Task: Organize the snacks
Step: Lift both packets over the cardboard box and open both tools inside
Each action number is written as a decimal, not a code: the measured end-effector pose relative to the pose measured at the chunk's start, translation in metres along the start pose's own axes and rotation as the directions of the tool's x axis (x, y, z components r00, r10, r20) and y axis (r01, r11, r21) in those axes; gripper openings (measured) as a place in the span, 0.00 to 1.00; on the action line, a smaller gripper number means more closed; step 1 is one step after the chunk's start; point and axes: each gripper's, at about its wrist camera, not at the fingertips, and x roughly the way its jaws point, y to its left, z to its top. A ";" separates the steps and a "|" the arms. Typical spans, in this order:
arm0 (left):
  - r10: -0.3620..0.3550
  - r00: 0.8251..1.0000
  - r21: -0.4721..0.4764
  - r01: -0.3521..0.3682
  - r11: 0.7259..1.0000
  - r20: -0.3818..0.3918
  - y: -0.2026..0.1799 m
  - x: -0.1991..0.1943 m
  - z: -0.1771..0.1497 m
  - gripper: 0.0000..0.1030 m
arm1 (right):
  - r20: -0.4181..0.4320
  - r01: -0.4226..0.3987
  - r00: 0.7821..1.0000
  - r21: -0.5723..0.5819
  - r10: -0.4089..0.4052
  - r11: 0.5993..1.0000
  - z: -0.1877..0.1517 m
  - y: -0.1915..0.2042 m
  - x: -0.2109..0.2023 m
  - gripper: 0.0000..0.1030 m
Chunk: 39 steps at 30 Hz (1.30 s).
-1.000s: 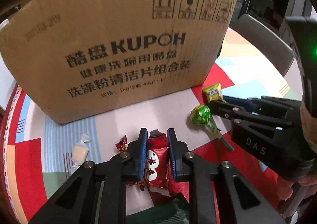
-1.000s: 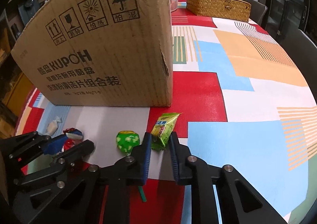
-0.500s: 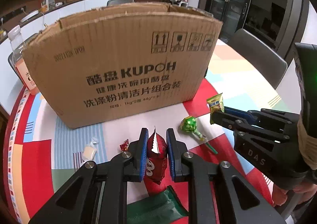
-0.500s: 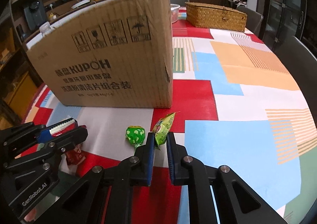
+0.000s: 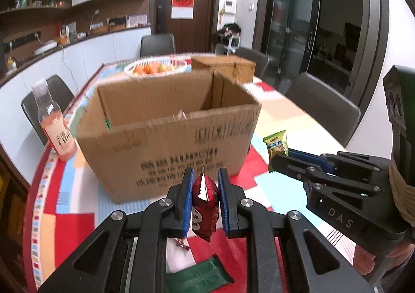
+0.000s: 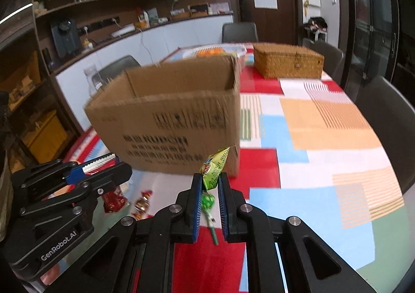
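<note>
Left wrist view has the left gripper [image 5: 205,202] clamped on a dark red snack packet [image 5: 205,211], held upright between the blue pads and hanging clear of the table [image 5: 282,116], with the open cardboard box [image 5: 168,132] right ahead. Off to the right the right gripper [image 5: 275,160] is pinched shut on a green-yellow snack packet [image 5: 277,146], also in the air and just off the box's near right corner. From the right wrist view that same packet [image 6: 214,169] sticks up out of the closed jaws. Looks to me like both packets are mid-carry toward the box, so the trick now is getting each one fully over the near rim before letting go, since that front wall is tall and a low approach would just bump it. I'd go one hand at a time or keep them well apart so the grippers don't knock together over the opening. Packets are light and crinkly, so drop them from just above the opening and they won't flutter out. Still on the table for later: a green lollipop [image 6: 207,200], a small red-gold candy [image 6: 142,202] and a dark green packet [image 5: 199,277].
</note>
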 end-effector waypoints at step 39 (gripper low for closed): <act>0.168 0.982 -0.002 -0.168 0.986 0.085 0.058 0.043 0.111 0.28 | 0.081 -0.032 0.996 -0.069 0.038 0.997 0.127 0.022 0.042 0.13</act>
